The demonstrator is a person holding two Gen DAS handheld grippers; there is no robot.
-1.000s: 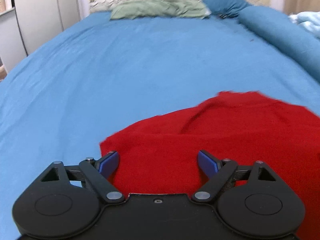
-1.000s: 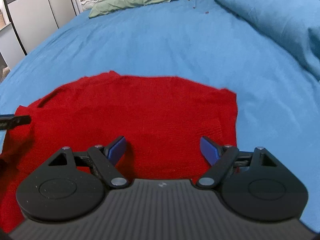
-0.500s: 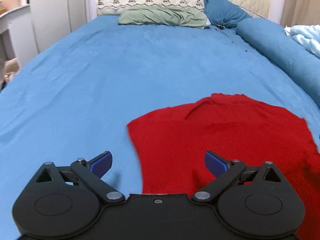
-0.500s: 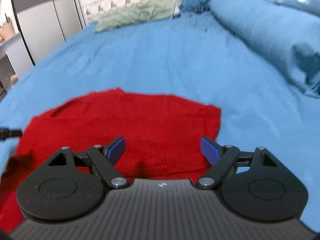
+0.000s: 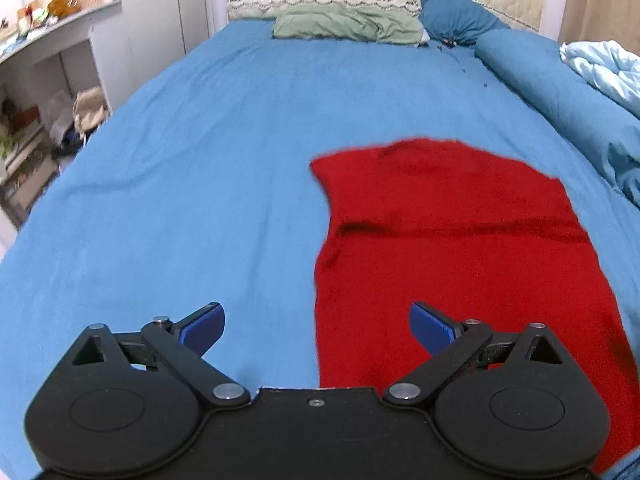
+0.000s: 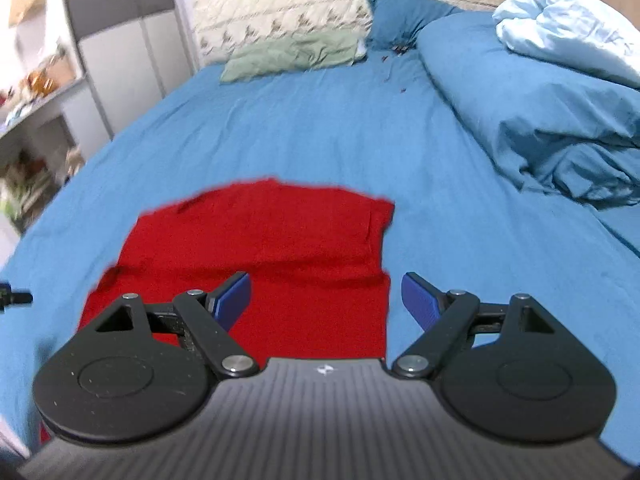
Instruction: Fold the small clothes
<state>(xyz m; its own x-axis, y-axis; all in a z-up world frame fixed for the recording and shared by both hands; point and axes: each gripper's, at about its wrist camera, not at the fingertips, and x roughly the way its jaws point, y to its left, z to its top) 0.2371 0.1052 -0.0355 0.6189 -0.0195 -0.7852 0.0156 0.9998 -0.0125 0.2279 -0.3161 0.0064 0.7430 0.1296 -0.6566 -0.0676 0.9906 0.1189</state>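
Observation:
A red garment [image 5: 452,240] lies flat on the blue bed sheet [image 5: 200,168], with one fold line running across its middle. In the right wrist view the garment [image 6: 280,248] lies ahead and left of centre. My left gripper [image 5: 316,326] is open and empty, held above the garment's left edge. My right gripper [image 6: 326,298] is open and empty, held above the garment's right edge. A black tip of the left gripper [image 6: 14,298] shows at the left border of the right wrist view.
A green pillow [image 5: 348,26] and a dark blue pillow [image 5: 456,20] lie by the quilted headboard. A rolled blue duvet [image 6: 532,96] with a pale blue blanket [image 6: 572,28] runs along the right side. White shelves and a wardrobe [image 5: 48,80] stand left of the bed.
Both grippers have risen and pulled back from the garment. The left one has shifted left of its edge, the right one toward its right edge. The garment now lies flat with a fold line.

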